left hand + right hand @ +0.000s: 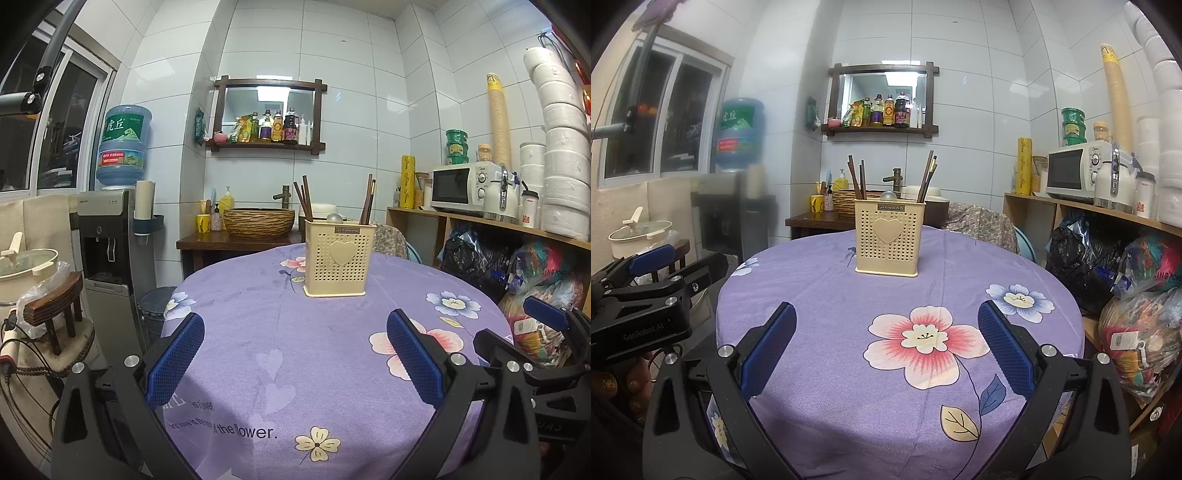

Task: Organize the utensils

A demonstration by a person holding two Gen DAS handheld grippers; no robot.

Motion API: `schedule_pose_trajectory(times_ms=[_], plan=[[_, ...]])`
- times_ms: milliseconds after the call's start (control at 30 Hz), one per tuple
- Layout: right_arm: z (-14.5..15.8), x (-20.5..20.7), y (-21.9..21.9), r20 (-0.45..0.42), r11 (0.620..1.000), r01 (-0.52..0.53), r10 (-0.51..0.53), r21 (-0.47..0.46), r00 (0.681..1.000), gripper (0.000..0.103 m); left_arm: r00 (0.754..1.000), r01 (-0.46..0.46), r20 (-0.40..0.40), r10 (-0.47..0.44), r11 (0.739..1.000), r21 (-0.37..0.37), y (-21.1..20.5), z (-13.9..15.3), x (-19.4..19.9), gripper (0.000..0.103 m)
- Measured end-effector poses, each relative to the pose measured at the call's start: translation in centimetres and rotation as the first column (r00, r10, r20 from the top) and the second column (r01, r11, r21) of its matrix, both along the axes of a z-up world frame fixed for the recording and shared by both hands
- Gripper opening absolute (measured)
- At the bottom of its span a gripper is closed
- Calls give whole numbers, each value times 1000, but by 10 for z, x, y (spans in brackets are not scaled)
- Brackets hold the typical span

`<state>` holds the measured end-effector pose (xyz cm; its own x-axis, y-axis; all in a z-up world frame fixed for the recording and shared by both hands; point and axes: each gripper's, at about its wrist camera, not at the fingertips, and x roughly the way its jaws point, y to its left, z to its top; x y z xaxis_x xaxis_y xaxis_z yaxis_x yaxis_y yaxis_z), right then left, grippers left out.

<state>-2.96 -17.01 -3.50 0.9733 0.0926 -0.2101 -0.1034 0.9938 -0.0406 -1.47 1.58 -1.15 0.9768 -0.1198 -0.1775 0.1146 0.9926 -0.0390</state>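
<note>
We are holding both tools over the near edge of the round counter point(1052, 332), and both are standing wide open with nothing between their blue textured pads. The left tool point(295, 354) and the right tool point(886, 347) are hovering side by side, each pointing toward the beige utensil holder point(339, 258), which is sitting upright straight ahead near the far side of the counter, well apart from either tool. In the right wrist view the holder is lying almost dead centre, so we are judging the right tool slightly better lined up. Dark wooden chopsticks point(857, 177) are leaning out of its left and right compartments, their long axes running near vertical with a slight outward tilt, and a rounded metal end, perhaps a spoon point(889, 195), is peeking above the rim. The holder is rigid perforated plastic with a raised heart. The cloth over the counter is soft, purple and floral, and no loose utensil is showing on it.
</note>
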Motion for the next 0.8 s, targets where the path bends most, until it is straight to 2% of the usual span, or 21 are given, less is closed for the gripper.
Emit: schedule_pose_trajectory(times_ms=[800], plan=[[0, 0, 1, -2, 1000, 2, -2, 1, 1000, 97, 1000, -5, -3, 5, 1000, -5, 2, 0, -1, 98]])
